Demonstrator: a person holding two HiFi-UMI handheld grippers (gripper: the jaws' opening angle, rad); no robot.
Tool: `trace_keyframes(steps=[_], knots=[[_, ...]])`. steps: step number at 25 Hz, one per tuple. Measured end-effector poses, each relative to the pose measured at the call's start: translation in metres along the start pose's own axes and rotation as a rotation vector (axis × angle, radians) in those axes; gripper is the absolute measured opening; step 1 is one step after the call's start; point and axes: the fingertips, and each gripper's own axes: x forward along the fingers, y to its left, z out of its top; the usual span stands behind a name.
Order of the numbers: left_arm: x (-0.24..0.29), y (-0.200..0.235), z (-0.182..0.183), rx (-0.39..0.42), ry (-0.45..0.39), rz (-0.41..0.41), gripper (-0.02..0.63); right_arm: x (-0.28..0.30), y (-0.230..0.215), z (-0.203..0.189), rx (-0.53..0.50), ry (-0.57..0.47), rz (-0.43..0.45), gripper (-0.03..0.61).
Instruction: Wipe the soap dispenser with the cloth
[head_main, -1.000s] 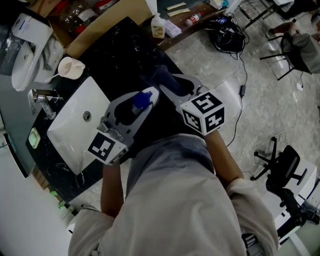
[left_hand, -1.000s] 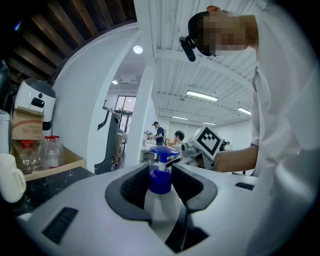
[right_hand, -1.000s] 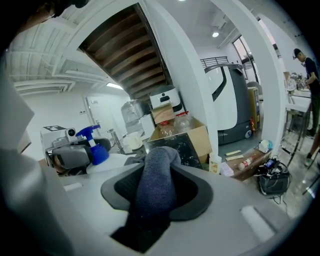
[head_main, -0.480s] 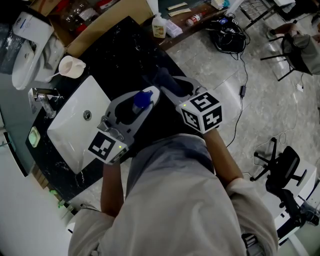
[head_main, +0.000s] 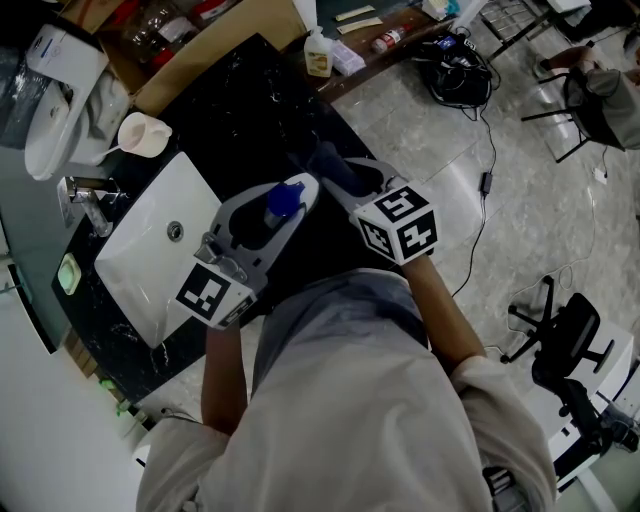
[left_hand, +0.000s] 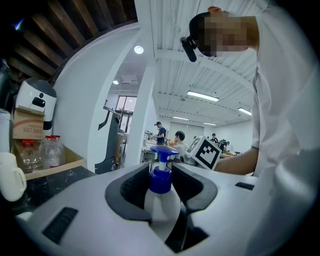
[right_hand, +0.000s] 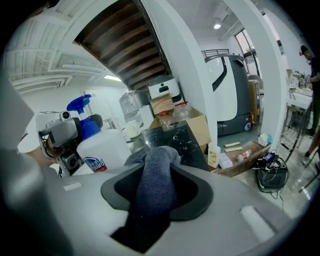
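The soap dispenser (left_hand: 161, 200), a white bottle with a blue pump top (head_main: 283, 200), is clamped upright between the jaws of my left gripper (head_main: 290, 200) above the black counter. My right gripper (head_main: 335, 165) is shut on a bunched grey-blue cloth (right_hand: 155, 187), which sticks out past its jaws (head_main: 328, 155). In the right gripper view the bottle (right_hand: 102, 150) stands just left of the cloth, close beside it; whether they touch I cannot tell. The bottle's lower part is hidden by the left jaws.
A white sink (head_main: 165, 255) with a tap (head_main: 85, 205) lies to the left on the black counter (head_main: 240, 110). A white cup (head_main: 142, 133) and a paper dispenser (head_main: 55, 95) stand behind it. Bottles (head_main: 317, 55) and cables (head_main: 450, 60) lie on the floor beyond.
My right gripper with the cloth has sunk a little and shifted slightly left toward the bottle. The left gripper and dispenser have stayed still.
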Motion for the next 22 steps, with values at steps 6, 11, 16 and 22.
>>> trace_keyframes(steps=[6, 11, 16, 22], knots=[[0.0, 0.0, 0.0, 0.0, 0.0, 0.003, 0.14, 0.005, -0.002, -0.009, -0.016, 0.027, -0.008, 0.137], [-0.001, 0.0, 0.0, 0.001, -0.002, 0.003, 0.14, 0.008, -0.004, -0.017, -0.024, 0.051, -0.015, 0.138], [-0.001, 0.0, -0.001, 0.001, 0.003, 0.005, 0.14, 0.011, -0.005, -0.024, -0.038, 0.071, -0.024, 0.137], [0.0, 0.001, -0.001, 0.0, 0.003, 0.007, 0.14, 0.011, -0.004, -0.029, -0.057, 0.091, -0.028, 0.137]])
